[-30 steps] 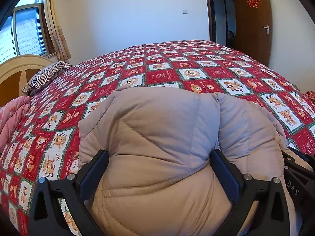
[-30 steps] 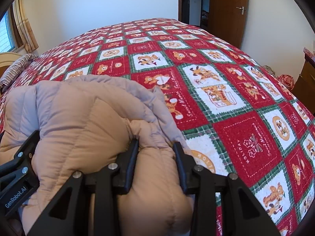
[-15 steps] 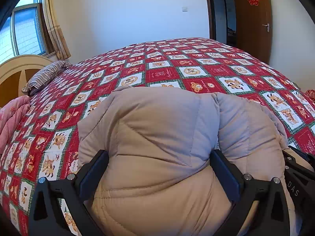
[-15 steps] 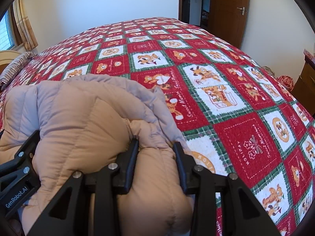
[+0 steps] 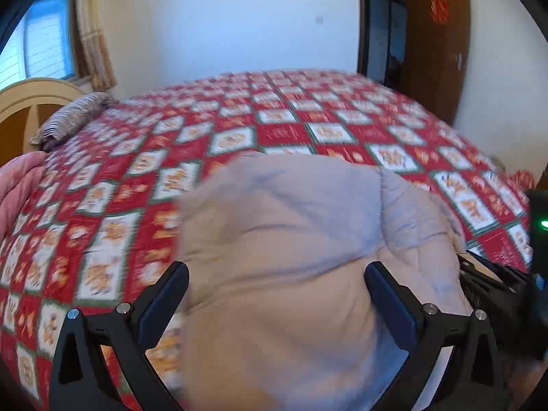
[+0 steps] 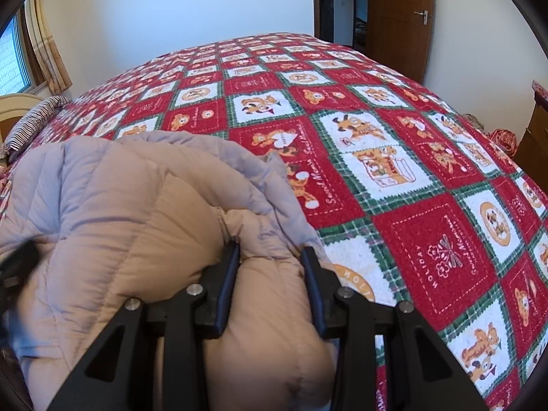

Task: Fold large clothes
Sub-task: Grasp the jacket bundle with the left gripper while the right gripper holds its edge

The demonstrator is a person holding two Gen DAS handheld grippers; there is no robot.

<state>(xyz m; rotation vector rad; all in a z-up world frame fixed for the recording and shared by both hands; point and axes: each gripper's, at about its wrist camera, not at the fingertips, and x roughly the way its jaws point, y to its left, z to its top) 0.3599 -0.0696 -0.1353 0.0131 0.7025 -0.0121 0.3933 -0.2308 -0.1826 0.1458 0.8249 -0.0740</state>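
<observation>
A beige puffer jacket (image 5: pixel 308 239) lies bunched on the red patterned bedspread (image 5: pixel 239 130). My left gripper (image 5: pixel 274 294) is open wide, its fingers on either side of a thick fold of the jacket; the left finger (image 5: pixel 164 298) stands clear of the cloth. In the right wrist view the jacket (image 6: pixel 137 212) fills the lower left. My right gripper (image 6: pixel 270 274) is shut on a puffy roll of the jacket, pinched between both fingers. The right gripper also shows at the right edge of the left wrist view (image 5: pixel 496 291).
A striped pillow (image 5: pixel 72 120) and a cream headboard (image 5: pixel 30 99) are at the far left, with a pink blanket (image 5: pixel 17 188) beside them. A brown door (image 6: pixel 397 17) stands at the far right. The bedspread (image 6: pixel 411 171) stretches ahead and to the right.
The left gripper has swung to the left, blurring its view, so the jacket sits more to the right between its fingers. The right gripper keeps its hold.
</observation>
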